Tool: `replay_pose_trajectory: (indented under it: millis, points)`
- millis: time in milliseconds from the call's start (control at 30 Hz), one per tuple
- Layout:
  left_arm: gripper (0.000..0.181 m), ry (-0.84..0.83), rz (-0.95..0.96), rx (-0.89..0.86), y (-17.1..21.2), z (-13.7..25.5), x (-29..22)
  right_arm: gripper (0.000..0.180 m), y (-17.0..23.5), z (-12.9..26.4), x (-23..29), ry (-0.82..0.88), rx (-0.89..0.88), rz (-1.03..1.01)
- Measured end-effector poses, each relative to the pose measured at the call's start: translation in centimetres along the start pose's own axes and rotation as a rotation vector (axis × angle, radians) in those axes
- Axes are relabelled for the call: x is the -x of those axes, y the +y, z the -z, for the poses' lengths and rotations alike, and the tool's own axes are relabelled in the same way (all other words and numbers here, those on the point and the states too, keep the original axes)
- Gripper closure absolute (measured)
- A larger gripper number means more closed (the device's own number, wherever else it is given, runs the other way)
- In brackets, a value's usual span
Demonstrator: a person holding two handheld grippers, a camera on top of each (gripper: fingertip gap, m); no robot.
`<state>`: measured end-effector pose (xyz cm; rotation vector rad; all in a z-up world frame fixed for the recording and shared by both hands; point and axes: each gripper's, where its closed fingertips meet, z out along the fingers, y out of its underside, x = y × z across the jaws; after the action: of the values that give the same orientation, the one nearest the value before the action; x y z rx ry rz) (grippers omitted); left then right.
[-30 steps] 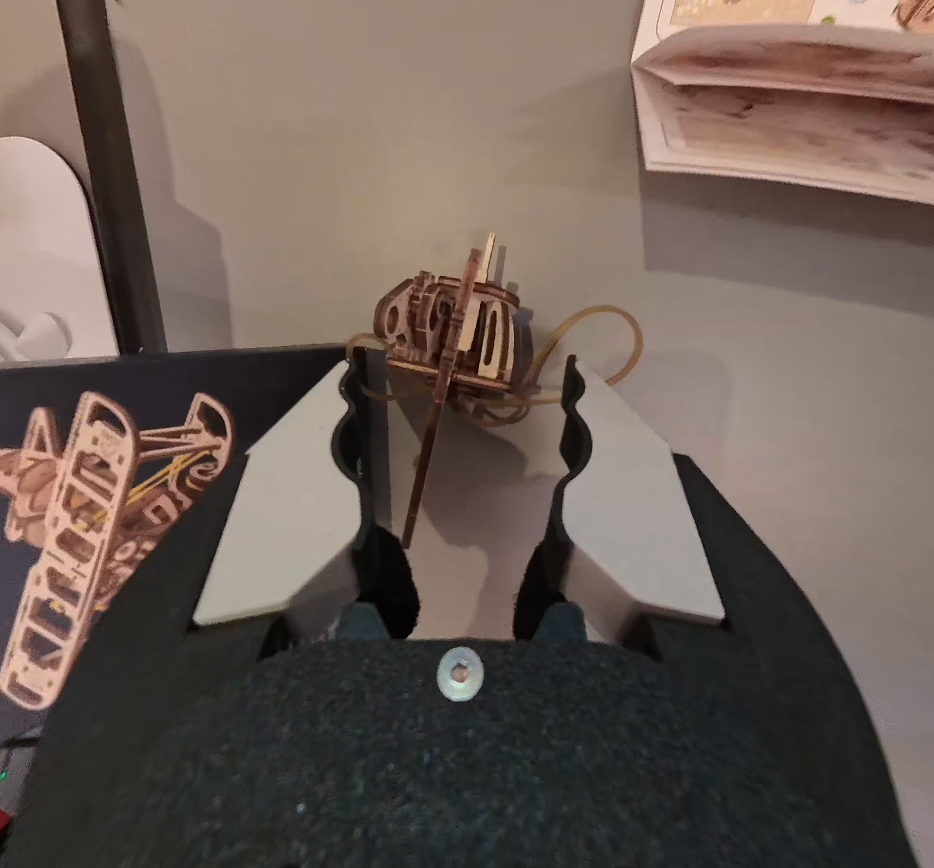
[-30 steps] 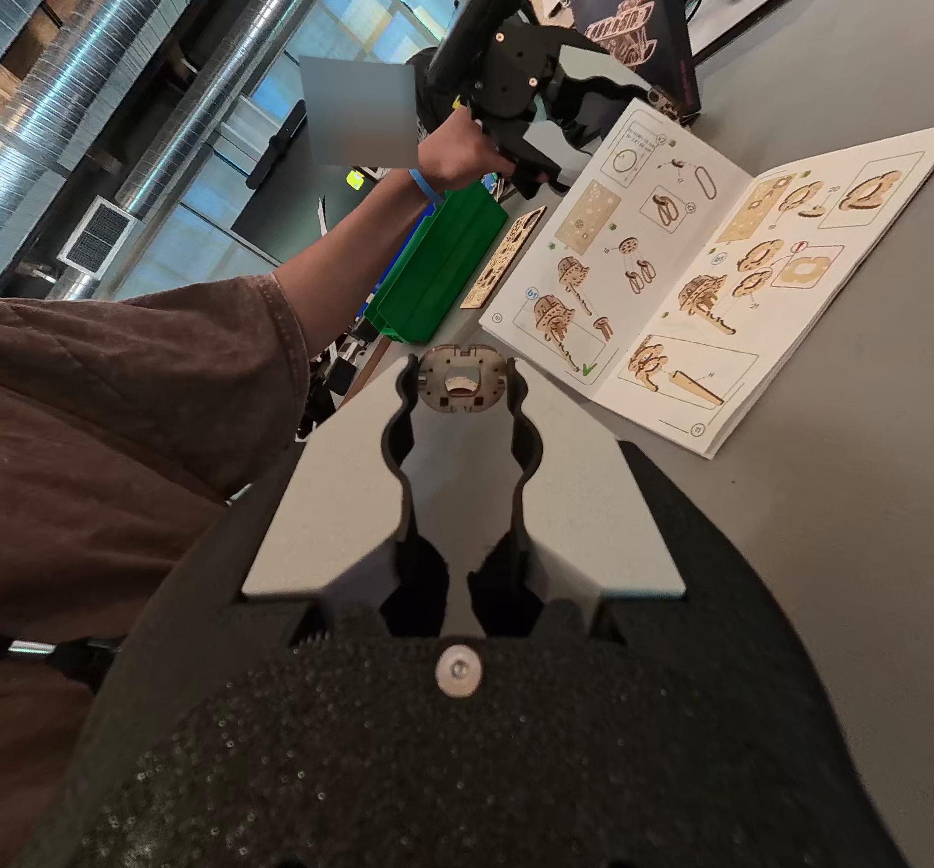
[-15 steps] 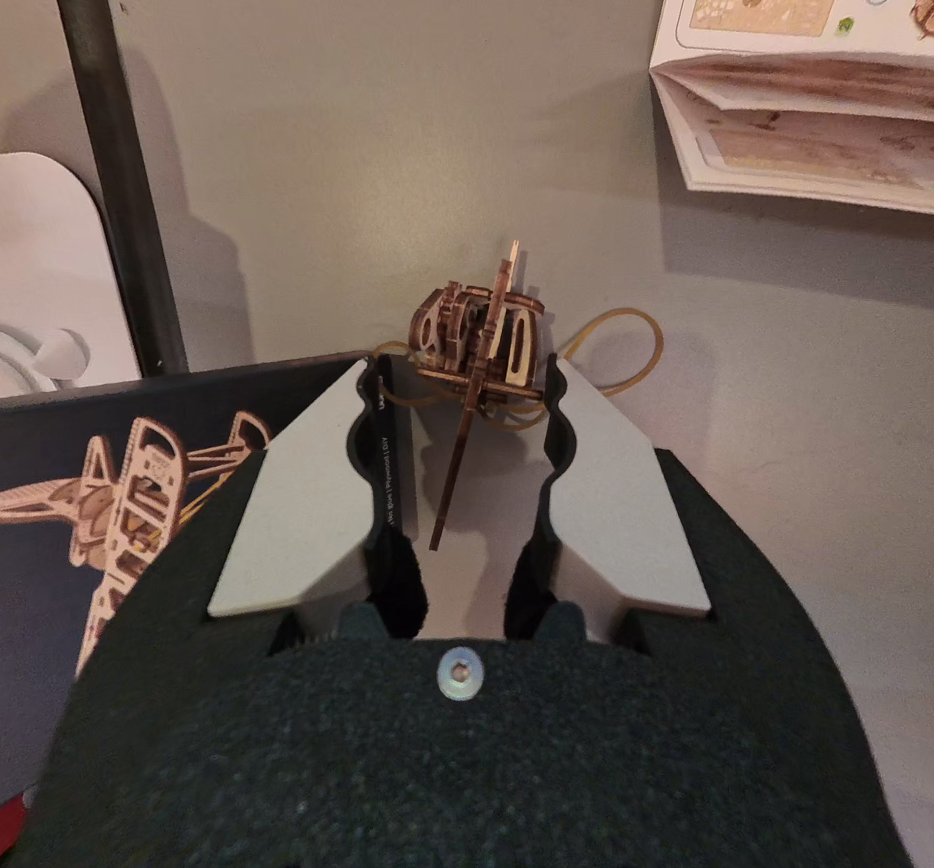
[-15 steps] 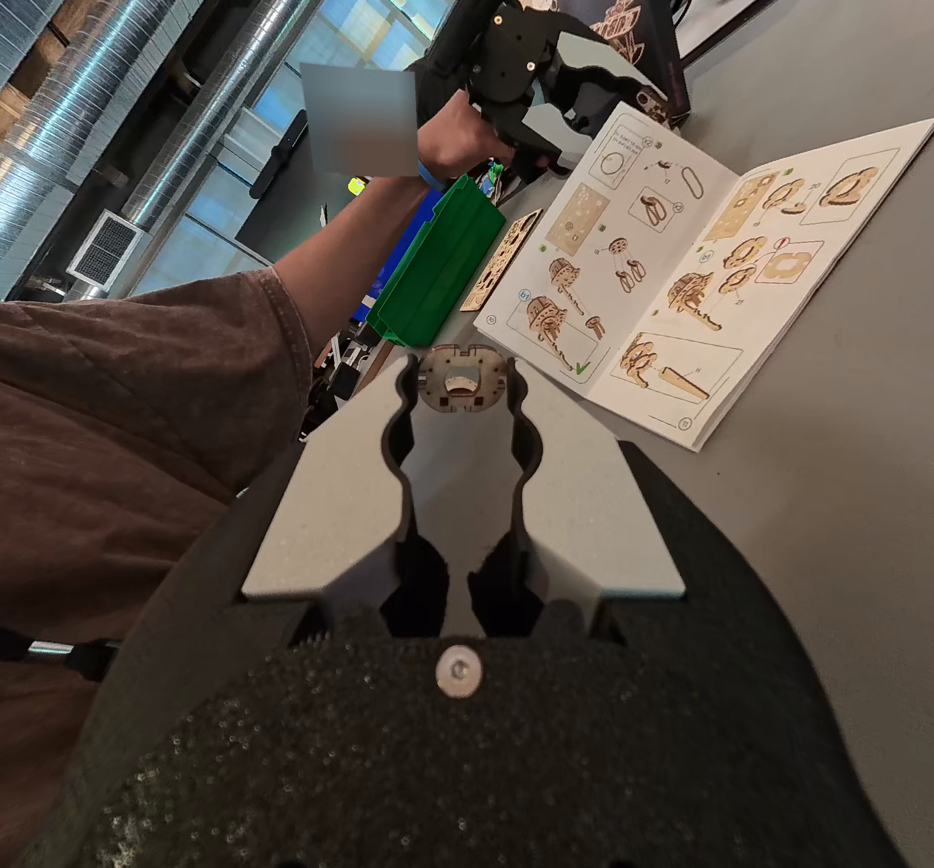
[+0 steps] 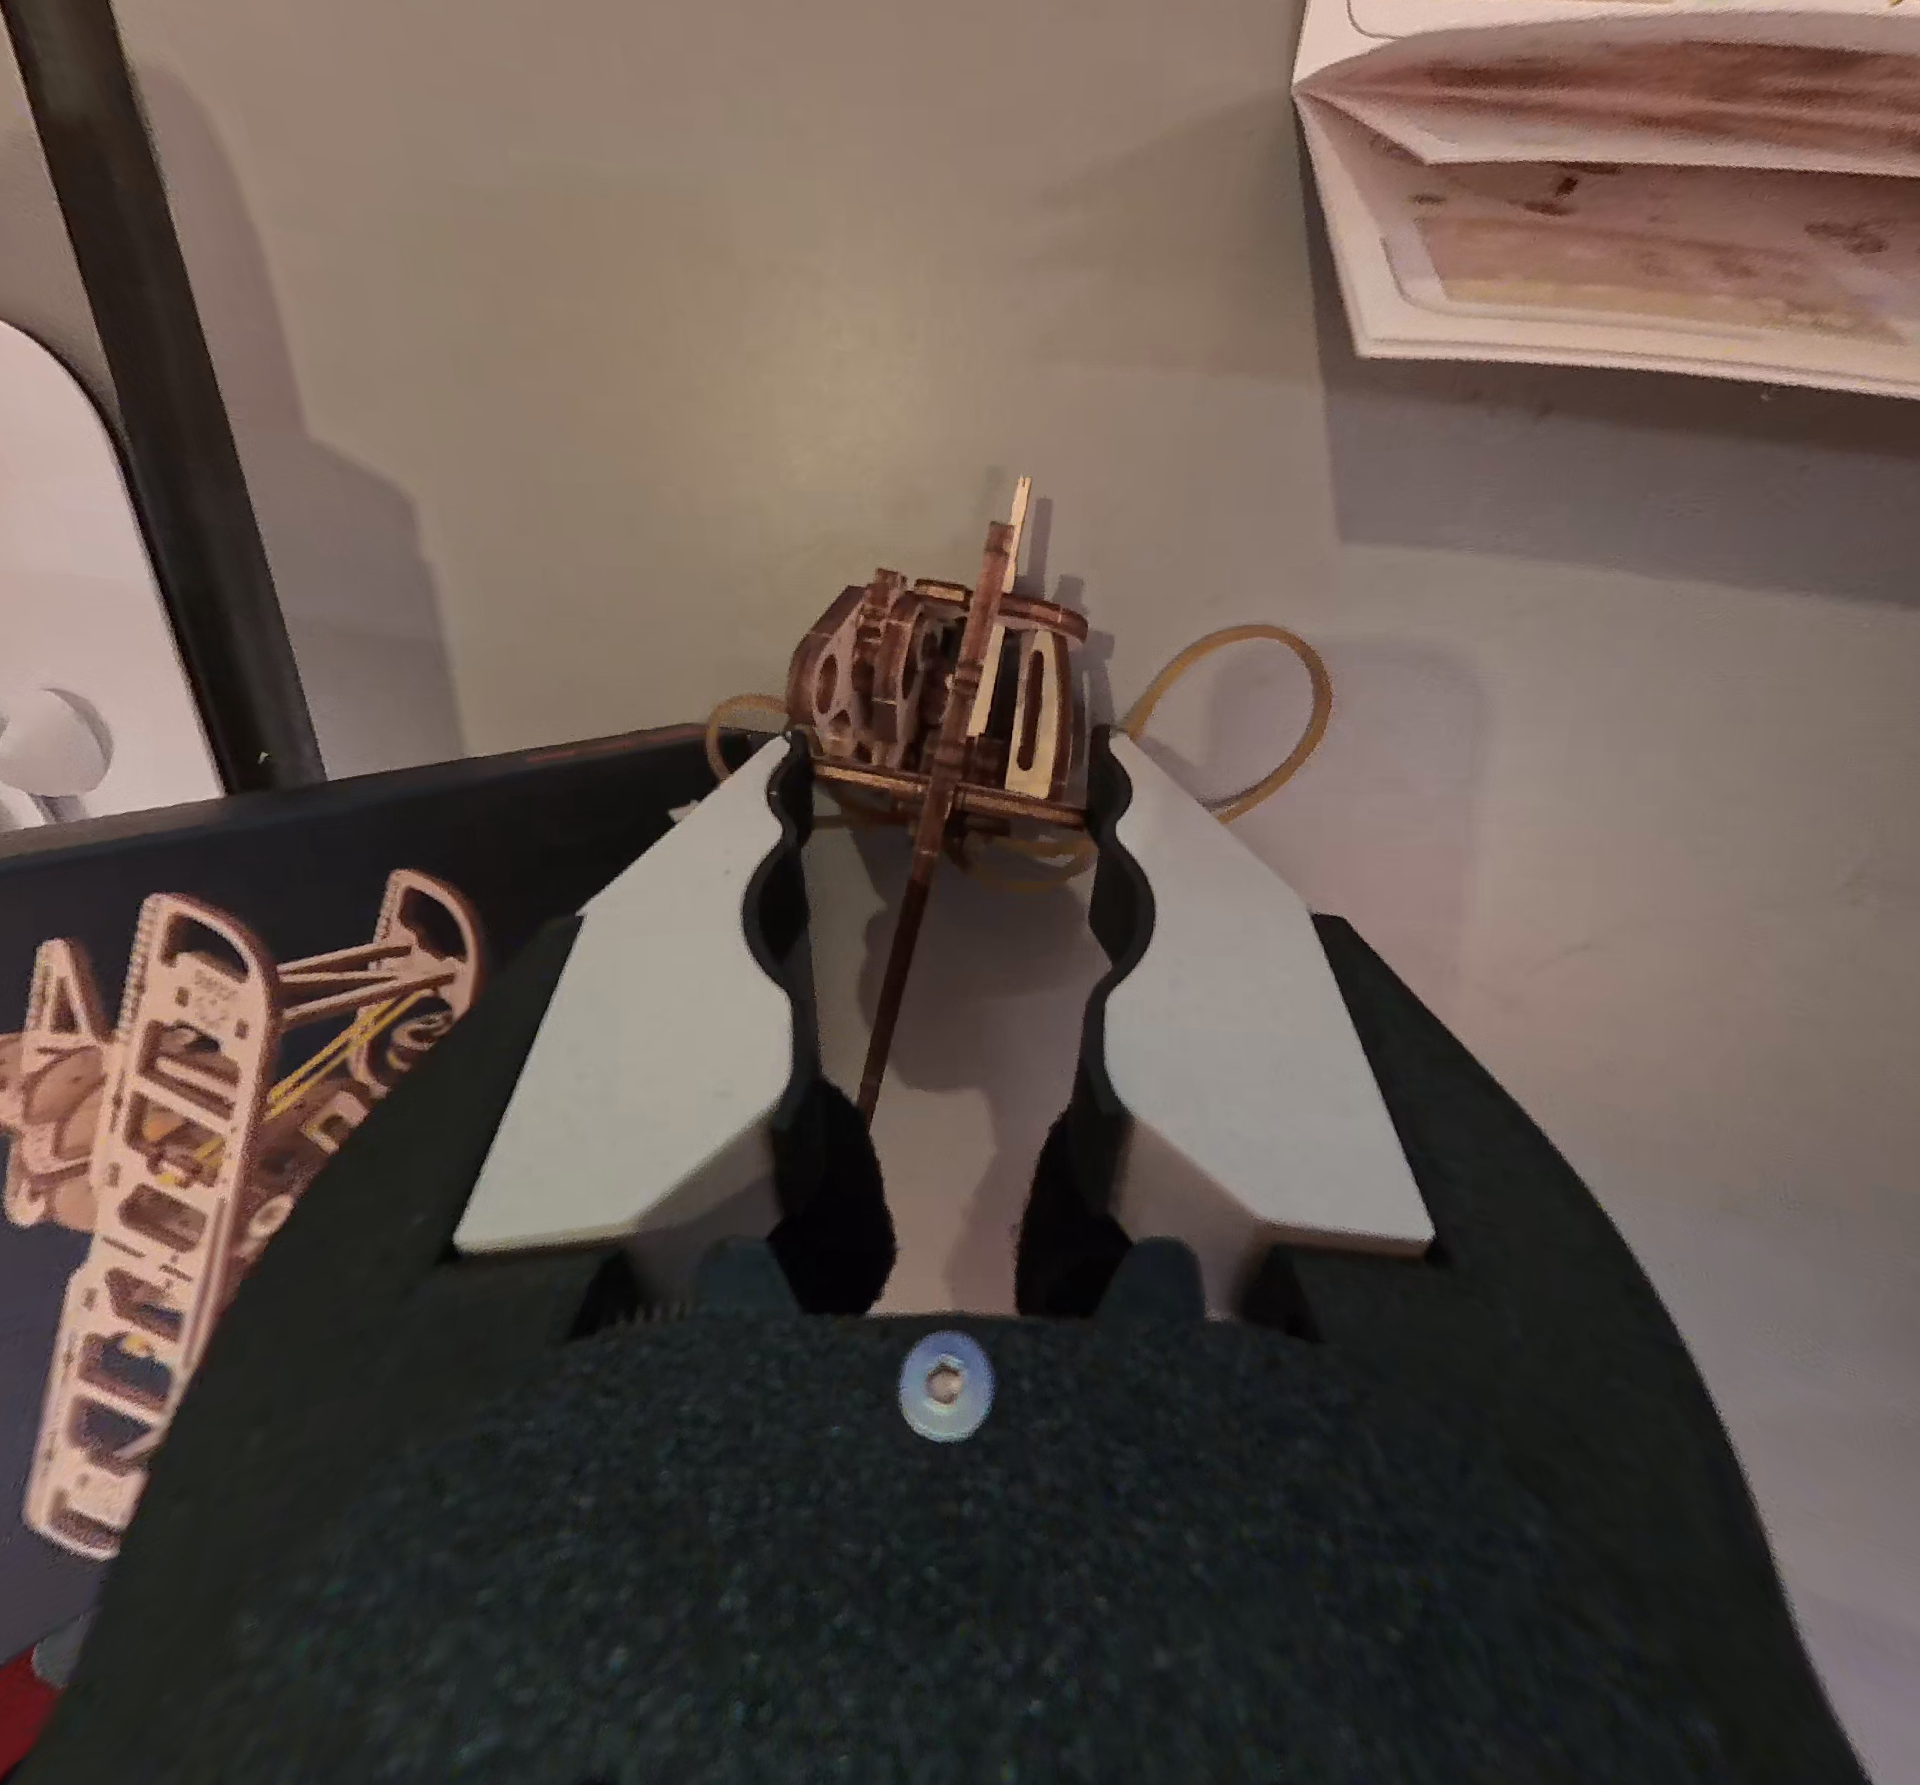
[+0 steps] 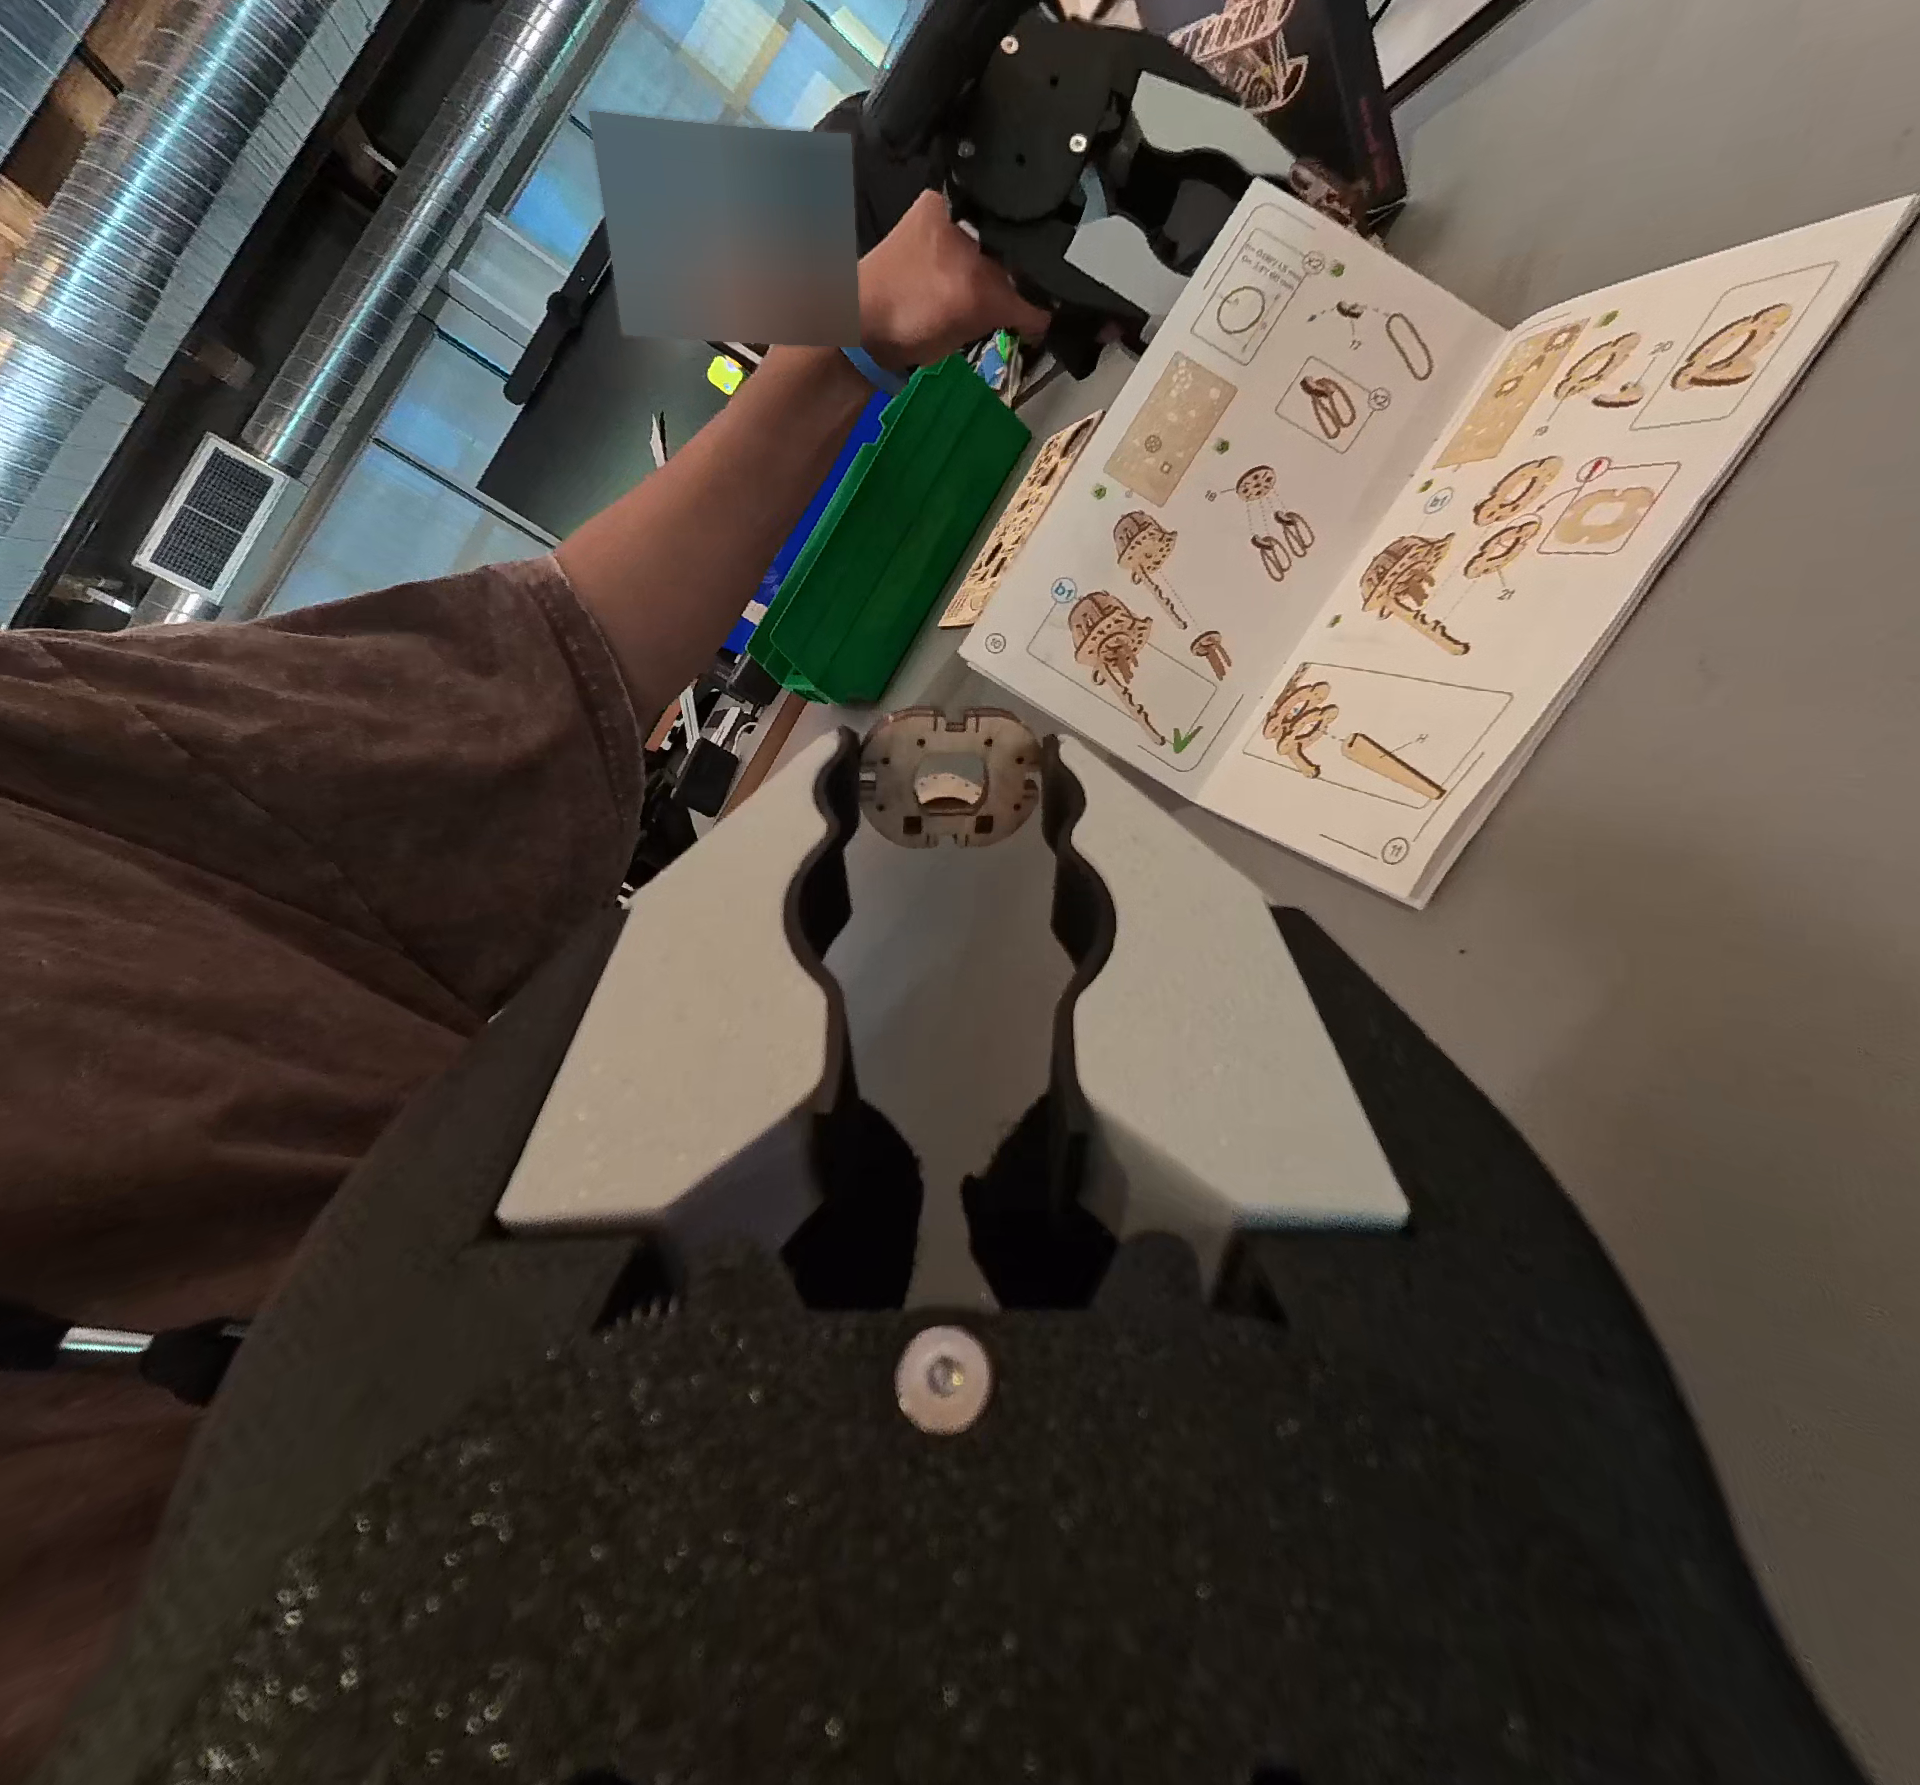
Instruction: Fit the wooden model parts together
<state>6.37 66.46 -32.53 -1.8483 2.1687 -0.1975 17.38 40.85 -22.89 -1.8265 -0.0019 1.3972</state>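
A small brown wooden assembly (image 5: 935, 696) with a long thin stick through it sits on the grey table (image 5: 727, 281), with a tan rubber band (image 5: 1294, 686) looped around it. My left gripper (image 5: 945, 764) has its fingertips against both sides of the assembly's base plate and is shut on it. It also shows far off in the right wrist view (image 6: 1273, 208), held by a person's hand (image 6: 935, 281). My right gripper (image 6: 951, 779) is shut on a round wooden disc (image 6: 951, 785) with a cut-out centre, held above the table.
An open instruction booklet (image 6: 1455, 509) lies on the table, also in the left wrist view (image 5: 1621, 177). A dark box with a plane picture (image 5: 260, 1060) stands left of the assembly. A green bin (image 6: 894, 530) and a wooden part sheet (image 6: 1023, 530) lie beyond. A black pole (image 5: 135, 333) stands at the left. Some 30 cm of space lies between my two pairs of fingers. My left gripper is the nearer one to the black pole (image 5: 135, 333): about 15 cm, against 40 cm.
My left gripper's fingers have closed step by step from wide apart onto the sides of the assembly. My right gripper keeps hold of the disc and has barely moved.
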Motion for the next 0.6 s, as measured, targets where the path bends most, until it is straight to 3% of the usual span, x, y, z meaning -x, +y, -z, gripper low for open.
replay_pose_trajectory:
  millis: [300, 600]
  points:
    - [0.131, -0.042, -0.002, -0.035, 0.1, 1.4, -1.4, 0.145, 3.6, -0.7, -3.6, 0.247, 0.243, 0.239]
    - [0.131, 0.057, 0.174, -0.193, 0.9, 3.9, -5.6, 0.145, 6.8, -2.9, -3.8, 0.207, 0.395, 0.483]
